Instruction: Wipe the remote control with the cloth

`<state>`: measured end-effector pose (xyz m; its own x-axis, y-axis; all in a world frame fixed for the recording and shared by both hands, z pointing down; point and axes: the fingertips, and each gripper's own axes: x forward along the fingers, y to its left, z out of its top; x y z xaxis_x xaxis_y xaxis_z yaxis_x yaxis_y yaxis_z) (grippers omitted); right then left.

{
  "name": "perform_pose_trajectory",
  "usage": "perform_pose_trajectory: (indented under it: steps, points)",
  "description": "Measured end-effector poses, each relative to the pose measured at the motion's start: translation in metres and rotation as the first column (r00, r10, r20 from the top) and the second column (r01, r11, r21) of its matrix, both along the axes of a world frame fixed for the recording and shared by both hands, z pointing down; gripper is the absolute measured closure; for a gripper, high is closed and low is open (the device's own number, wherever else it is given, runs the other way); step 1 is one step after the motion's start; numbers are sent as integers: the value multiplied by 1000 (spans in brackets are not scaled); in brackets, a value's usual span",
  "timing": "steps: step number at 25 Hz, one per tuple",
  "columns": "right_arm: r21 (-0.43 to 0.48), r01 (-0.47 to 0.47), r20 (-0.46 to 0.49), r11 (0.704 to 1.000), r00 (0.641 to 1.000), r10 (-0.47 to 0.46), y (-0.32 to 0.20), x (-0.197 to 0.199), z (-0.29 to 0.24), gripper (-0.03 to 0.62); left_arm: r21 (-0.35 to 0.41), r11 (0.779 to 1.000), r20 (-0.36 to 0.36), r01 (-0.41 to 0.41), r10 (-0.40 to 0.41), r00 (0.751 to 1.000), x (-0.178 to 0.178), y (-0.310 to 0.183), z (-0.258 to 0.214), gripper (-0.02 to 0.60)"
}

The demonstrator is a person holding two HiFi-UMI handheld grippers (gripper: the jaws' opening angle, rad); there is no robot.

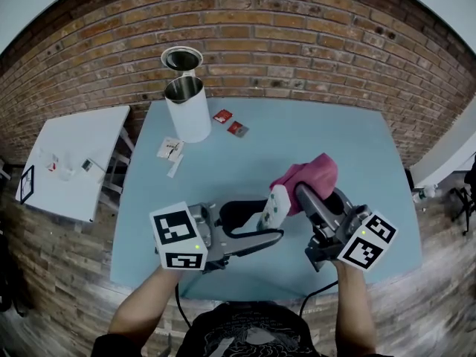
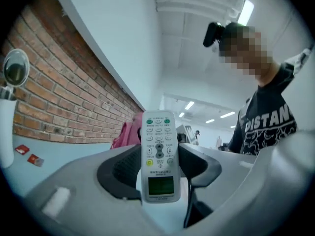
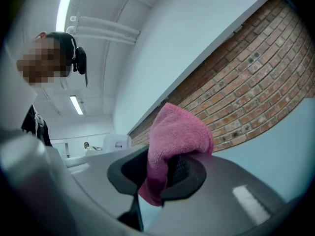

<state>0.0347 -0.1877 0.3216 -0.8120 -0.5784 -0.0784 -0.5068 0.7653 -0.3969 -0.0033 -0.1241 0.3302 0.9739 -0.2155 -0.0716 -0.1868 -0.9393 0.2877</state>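
Observation:
A white remote control (image 1: pixel 274 206) (image 2: pixel 158 154) with a small green screen stands on end between the jaws of my left gripper (image 1: pixel 269 223) (image 2: pixel 158 168), which is shut on it, button face toward the left gripper view's camera. A pink cloth (image 1: pixel 309 178) (image 3: pixel 173 146) is bunched in my right gripper (image 1: pixel 311 199) (image 3: pixel 162 173), shut on it. In the head view both grippers hover over the front of the light blue table (image 1: pixel 297 147), and the cloth sits just right of the remote's top, close against it.
A white cylindrical bin (image 1: pixel 187 106) with its lid raised stands at the table's back left. Two small red packets (image 1: pixel 230 122) and white paper slips (image 1: pixel 171 153) lie near it. A white side table (image 1: pixel 74 158) stands to the left, a brick wall (image 1: pixel 297 43) behind.

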Motion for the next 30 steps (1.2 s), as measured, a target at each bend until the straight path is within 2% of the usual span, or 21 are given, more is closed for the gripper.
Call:
perform_pose_trajectory:
  steps: [2,4,7,10,12,15,18,24,30]
  points:
    - [-14,-1,-22,1000,1000,1,3,-2,12,530,-49,999,-102,7,-12,995,-11,-8,-14,342]
    - [-22,17,-60,1000,998,-18,9,-11,25,530,-106,994,-220,-5,-19,975,-25,-17,-27,342]
    - [-22,75,-130,997,988,-78,23,-33,43,530,-183,982,-398,-43,-34,917,-48,-29,-44,342]
    - [-10,152,-203,988,967,-151,39,-56,58,530,-219,972,-493,-81,-39,869,-63,-37,-54,342]
    - [18,214,-274,977,940,-201,51,-70,66,530,-229,968,-522,-103,-33,852,-66,-38,-57,342]
    - [67,305,-397,950,882,-255,68,-88,80,530,-241,961,-556,-133,-25,830,-68,-38,-59,342]
    - [89,353,-471,931,839,-273,76,-98,88,530,-248,957,-564,-152,-15,826,-68,-38,-59,342]
    - [112,360,-534,926,808,-250,74,-100,83,530,-253,943,-542,-215,46,839,-61,-32,-53,342]
    - [134,345,-559,929,801,-217,67,-94,78,530,-244,935,-503,-259,106,857,-52,-21,-47,342]
